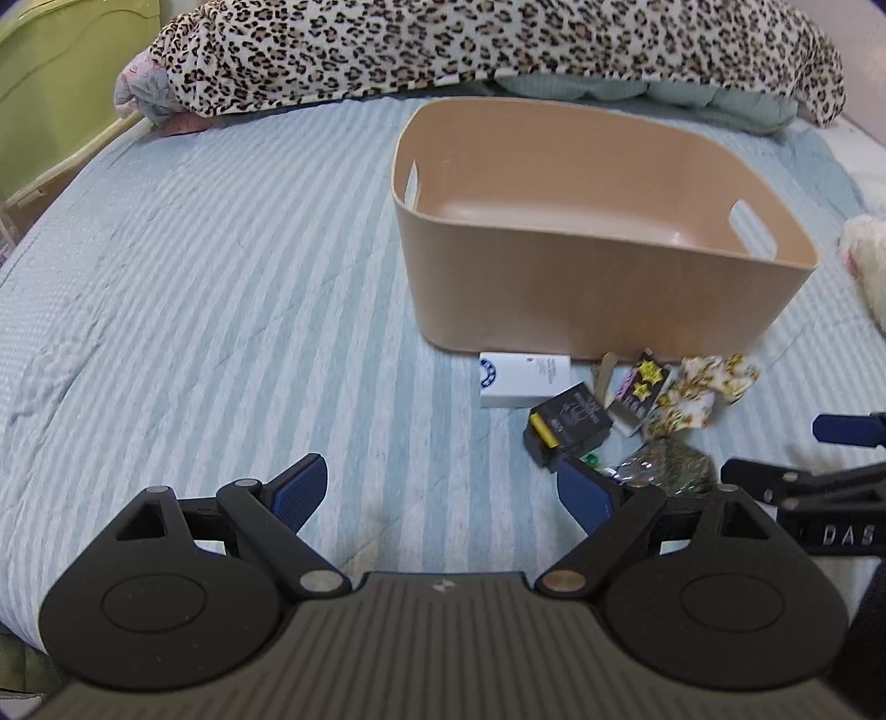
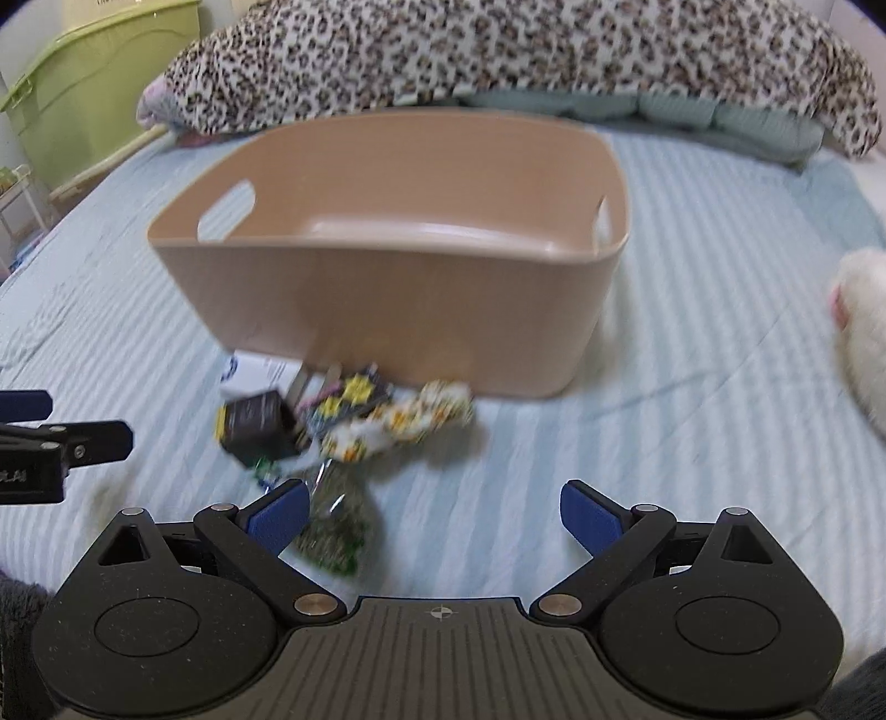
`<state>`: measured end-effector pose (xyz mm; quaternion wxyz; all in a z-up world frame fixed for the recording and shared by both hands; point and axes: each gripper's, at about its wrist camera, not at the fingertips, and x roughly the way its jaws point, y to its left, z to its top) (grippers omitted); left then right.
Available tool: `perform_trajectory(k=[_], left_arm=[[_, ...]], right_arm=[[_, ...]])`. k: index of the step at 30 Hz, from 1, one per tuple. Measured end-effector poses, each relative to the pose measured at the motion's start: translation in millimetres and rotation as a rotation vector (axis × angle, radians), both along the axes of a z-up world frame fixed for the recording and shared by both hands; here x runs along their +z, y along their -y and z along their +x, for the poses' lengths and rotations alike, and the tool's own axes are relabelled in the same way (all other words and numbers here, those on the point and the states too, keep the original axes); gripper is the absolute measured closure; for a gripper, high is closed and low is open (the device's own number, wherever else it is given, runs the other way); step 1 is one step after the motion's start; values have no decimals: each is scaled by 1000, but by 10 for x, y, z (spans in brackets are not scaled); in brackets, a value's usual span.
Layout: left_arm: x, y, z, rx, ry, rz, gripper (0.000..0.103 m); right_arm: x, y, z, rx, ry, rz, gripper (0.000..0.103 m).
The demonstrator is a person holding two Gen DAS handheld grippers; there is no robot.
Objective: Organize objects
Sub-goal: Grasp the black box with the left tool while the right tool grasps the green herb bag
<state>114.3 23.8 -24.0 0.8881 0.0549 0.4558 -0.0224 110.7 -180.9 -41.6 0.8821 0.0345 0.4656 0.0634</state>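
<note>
A tan plastic bin (image 1: 598, 288) with handle cutouts stands empty on the striped bed; it also shows in the right wrist view (image 2: 398, 299). In front of it lies a small pile: a white box (image 1: 520, 379), a black box (image 1: 570, 423), a star-printed packet (image 1: 642, 387), a yellow floral pouch (image 1: 703, 393) and a greenish clear bag (image 1: 670, 471). The pile also shows in the right wrist view, with the black box (image 2: 257, 423), floral pouch (image 2: 410, 421) and greenish bag (image 2: 338, 526). My left gripper (image 1: 443, 493) is open and empty, left of the pile. My right gripper (image 2: 434, 515) is open and empty, just behind the greenish bag.
A leopard-print blanket (image 1: 498, 44) lies bunched along the far side of the bed. A green plastic container (image 1: 61, 83) stands at the far left. A white fluffy thing (image 2: 864, 343) lies at the right. The blue-striped cover (image 1: 221, 288) spreads to the left of the bin.
</note>
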Motion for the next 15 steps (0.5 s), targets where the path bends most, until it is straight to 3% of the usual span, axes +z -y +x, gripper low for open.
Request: perform_trajectory(k=[6,10,12,14,15], left_arm=[[-78,23,31,-2,-10,8,13],[-146,42,76,-8,-22,4,13],[-177,72,101,-22,-26,-3,13],[-199,111,126,-36,-25,-11,13],[-211,130,141,-43,-23,-18,13]], right_arm=[[-227,-152,1,29,-61,36,7],[-341,-173,69,24,-91,62,17],[-375,-159,83,16,-101,90,26],[-376,-149,68,18,-79,85,51],[-365,-137,58,19,-66,81,57]])
